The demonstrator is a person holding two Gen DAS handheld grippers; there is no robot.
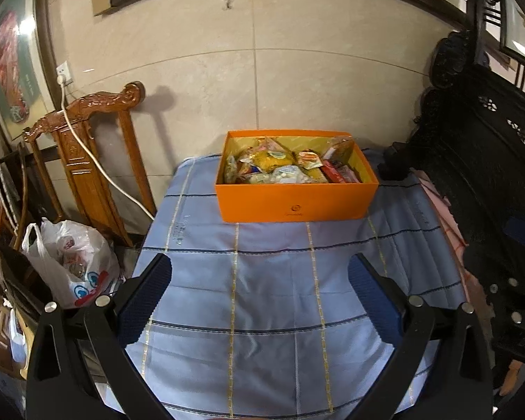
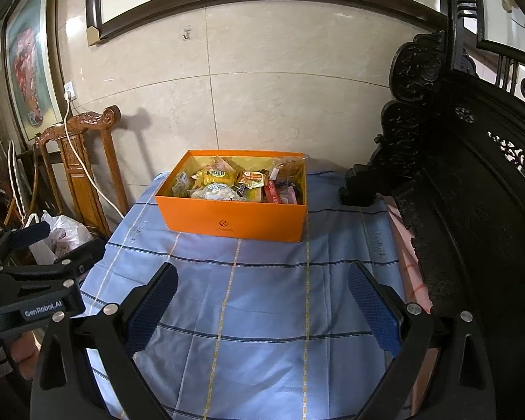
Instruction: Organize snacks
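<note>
My left gripper (image 1: 259, 294) and right gripper (image 2: 262, 297) hover spread wide and empty above the blue checked cloth (image 1: 269, 280); the snack-filled orange box (image 1: 295, 203) sits at its far end, near the wall.

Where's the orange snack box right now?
The orange snack box sits at the far end of the blue checked tablecloth, near the tiled wall, ahead of both open tongs; the right wrist view shows it slightly left of centre.

Orange box (image 1: 294, 203) on blue-checked tablecloth (image 1: 269, 297)
</note>
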